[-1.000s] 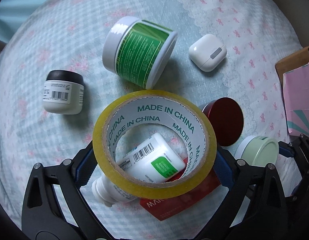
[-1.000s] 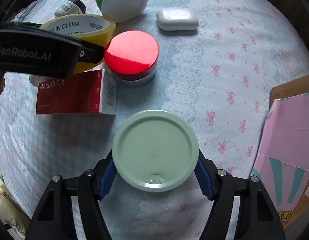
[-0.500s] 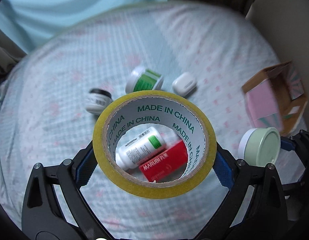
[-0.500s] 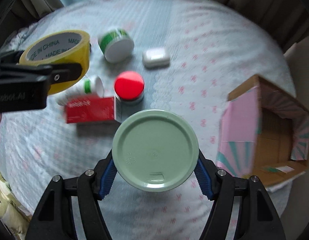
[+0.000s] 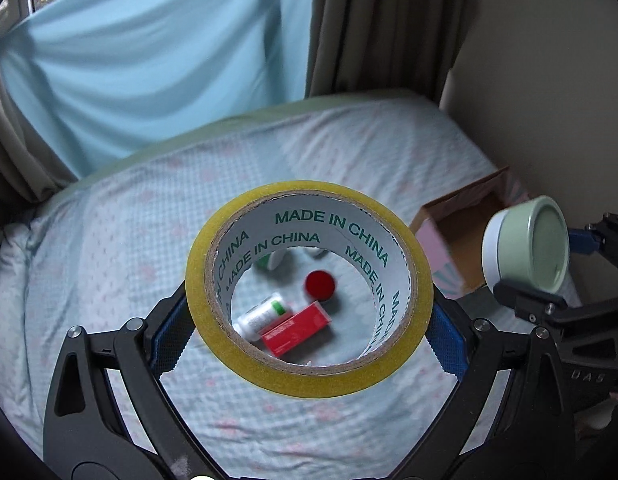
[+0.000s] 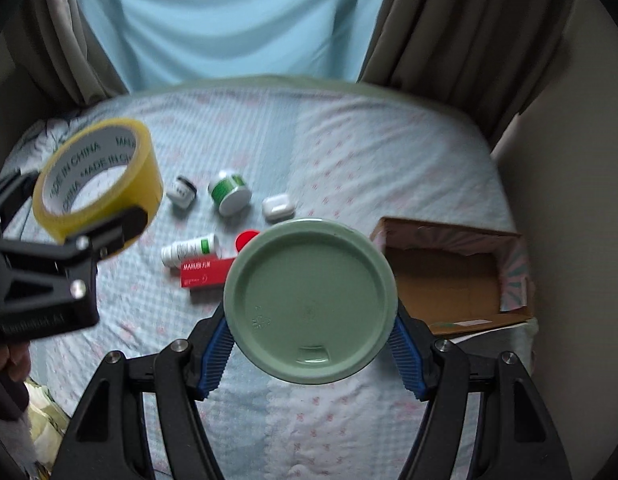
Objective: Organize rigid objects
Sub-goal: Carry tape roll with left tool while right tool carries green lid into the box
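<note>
Gripping yellow tape roll (image 5: 309,288) in left gripper (image 5: 309,336), jaws clamped on its outer sides, held above bed (image 6: 349,152). Right gripper (image 6: 309,344) jaws clenched on green-lidded jar (image 6: 309,300), also aloft. Below on bed: red box (image 6: 203,274), white bottle (image 6: 187,249), red-lidded jar (image 6: 245,239). Farther: earbuds case (image 6: 277,207), green-label tub (image 6: 229,192), black-capped jar (image 6: 181,191). Open cardboard box (image 6: 449,280) at right.

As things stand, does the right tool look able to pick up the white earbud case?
Probably not yet. The right tool is shut on the green-lidded jar, so its jaws are taken, and it is held well above the bed. The earbud case itself lies uncovered, with nothing on it.
</note>
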A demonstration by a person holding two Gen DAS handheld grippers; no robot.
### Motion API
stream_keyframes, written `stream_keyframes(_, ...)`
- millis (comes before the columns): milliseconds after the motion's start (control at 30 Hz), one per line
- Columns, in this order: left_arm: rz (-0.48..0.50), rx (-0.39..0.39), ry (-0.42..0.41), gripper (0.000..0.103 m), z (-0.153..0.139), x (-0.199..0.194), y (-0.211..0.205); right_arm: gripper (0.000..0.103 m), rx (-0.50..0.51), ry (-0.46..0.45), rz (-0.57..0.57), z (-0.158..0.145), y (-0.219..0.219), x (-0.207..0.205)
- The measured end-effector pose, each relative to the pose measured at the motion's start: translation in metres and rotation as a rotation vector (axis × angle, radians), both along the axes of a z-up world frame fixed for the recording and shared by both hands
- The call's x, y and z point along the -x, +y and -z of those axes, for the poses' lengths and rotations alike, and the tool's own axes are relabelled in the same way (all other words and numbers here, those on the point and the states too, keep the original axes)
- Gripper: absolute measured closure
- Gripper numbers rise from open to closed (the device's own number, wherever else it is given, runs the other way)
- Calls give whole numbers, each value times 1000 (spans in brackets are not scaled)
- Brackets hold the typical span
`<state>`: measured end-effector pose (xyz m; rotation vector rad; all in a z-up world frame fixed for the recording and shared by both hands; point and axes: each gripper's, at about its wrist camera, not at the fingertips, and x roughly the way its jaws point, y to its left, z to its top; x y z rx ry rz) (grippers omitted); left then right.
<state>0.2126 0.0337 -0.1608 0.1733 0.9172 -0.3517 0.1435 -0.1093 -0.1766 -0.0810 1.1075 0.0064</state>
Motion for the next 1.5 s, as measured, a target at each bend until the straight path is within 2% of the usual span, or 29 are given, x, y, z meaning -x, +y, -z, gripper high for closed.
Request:
stream_keyframes(167, 15, 13, -38, 6, -29, 21, -36, 38, 5, -59, 12, -28, -35, 13)
stream_keyframes(300, 12, 13, -61, 6, -47, 35, -82, 38, 2, -94, 4, -42, -77, 24)
stream_keyframes(500, -17, 10, -61, 6, -49, 45, -159, 38, -4, -105, -11, -39, -156, 23)
stream_keyframes(667, -39, 19, -23, 6, -37, 43, -227, 38, -27, -75, 12, -19, -225, 1)
stream_keyframes(867, -46, 7, 43, 6, 0, 22, -291, 38, -58, -2, 75, 22, -296, -37)
stream_keyframes(1100, -28, -47, 145, 6, 65, -20, -339, 38, -64, 104, 66, 90, -340, -78)
stream_keyframes(1333, -9, -113, 260, 6, 155, -60, -364, 38, -10, 196, -118, 165, -344, -98)
stream_keyframes(1500, -19, -147, 353, 6, 215, -79, -365, 38, 31, 216, -285, 207, -333, -97)
